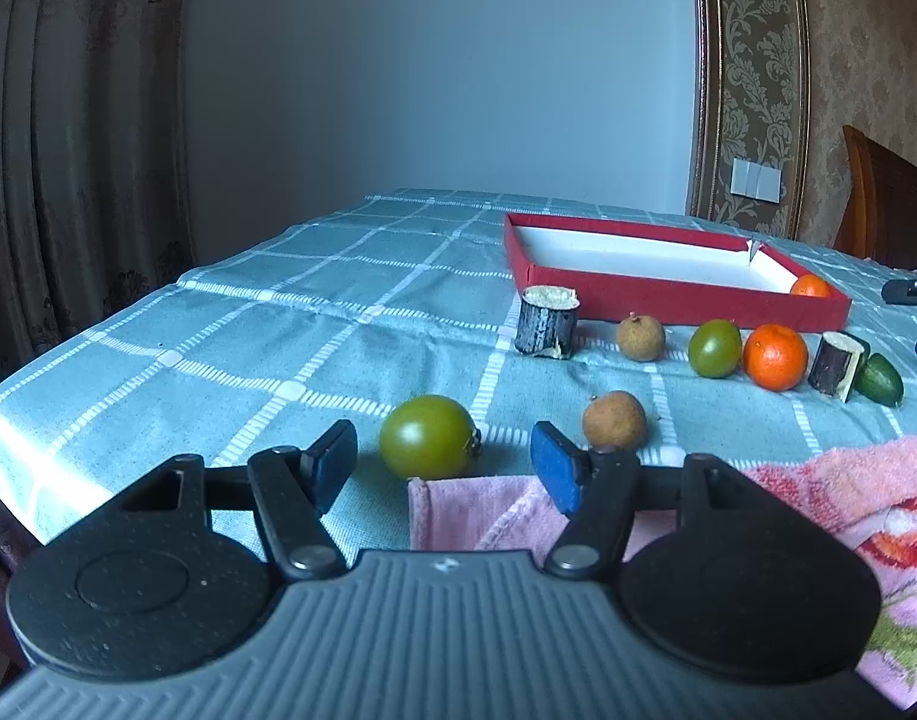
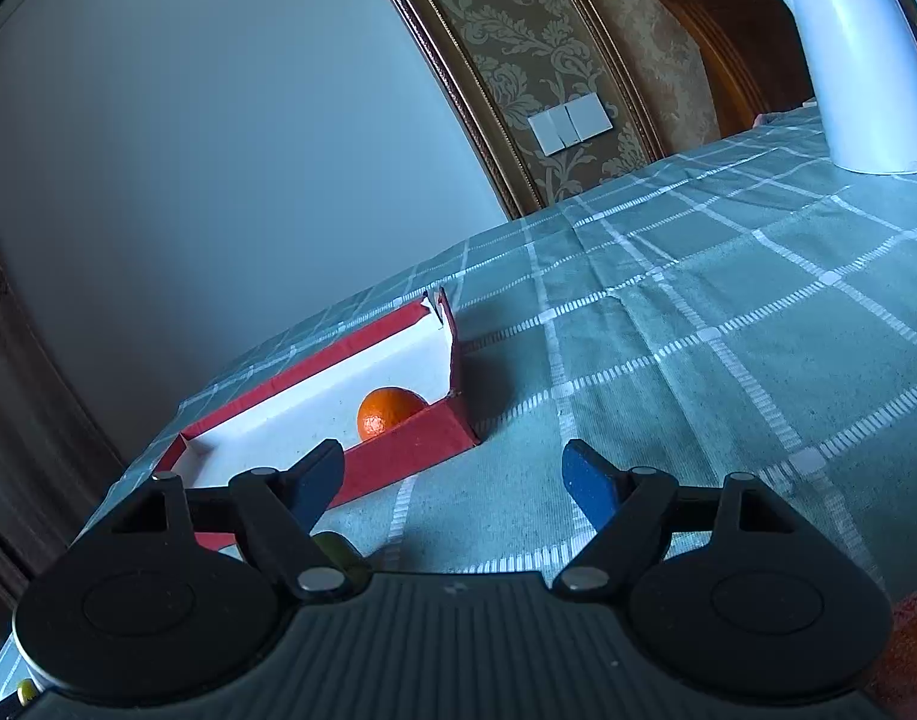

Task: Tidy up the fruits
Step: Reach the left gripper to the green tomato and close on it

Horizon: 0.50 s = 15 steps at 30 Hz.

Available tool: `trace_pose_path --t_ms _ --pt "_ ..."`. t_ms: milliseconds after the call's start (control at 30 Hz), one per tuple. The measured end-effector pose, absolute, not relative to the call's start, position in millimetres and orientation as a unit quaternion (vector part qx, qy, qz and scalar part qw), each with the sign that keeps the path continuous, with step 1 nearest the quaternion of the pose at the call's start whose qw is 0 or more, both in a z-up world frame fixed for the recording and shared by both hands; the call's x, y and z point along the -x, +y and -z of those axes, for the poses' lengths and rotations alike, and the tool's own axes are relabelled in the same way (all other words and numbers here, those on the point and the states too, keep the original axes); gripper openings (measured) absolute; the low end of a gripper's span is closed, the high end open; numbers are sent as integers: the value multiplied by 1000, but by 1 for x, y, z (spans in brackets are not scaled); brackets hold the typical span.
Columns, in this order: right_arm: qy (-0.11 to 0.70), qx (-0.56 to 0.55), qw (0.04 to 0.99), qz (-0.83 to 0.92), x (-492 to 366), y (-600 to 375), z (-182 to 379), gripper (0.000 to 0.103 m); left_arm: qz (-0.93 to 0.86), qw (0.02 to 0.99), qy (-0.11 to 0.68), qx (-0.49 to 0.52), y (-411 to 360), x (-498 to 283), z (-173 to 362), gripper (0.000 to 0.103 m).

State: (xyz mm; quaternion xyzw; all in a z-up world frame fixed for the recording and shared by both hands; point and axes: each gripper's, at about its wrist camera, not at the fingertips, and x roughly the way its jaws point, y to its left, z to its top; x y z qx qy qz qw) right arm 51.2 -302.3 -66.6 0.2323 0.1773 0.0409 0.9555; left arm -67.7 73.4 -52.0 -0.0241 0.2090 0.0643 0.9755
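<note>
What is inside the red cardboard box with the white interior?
One orange tangerine lies in a corner of the red cardboard box. The box's near wall and the right gripper hide some floor.

Both wrist cameras sit low over the table, facing the wall; the red box (image 1: 668, 294) (image 2: 398, 444), apparently nearer the right camera, appears in both.

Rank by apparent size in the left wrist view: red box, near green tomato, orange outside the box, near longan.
1. red box, largest though farthest
2. near green tomato, closest to the camera, so its lead over the orange is unsure
3. orange outside the box
4. near longan, close to the orange in size; unsure
</note>
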Motion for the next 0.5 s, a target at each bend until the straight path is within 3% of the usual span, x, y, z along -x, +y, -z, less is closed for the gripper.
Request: trace_pose_path --t_ms 167,500 --pt "177 -234 956 -35 -47 -302 67 81 -62 975 215 19 70 61 52 31" --pt "169 -237 956 -31 -42 -303 67 87 -53 980 190 8 60 43 29 31"
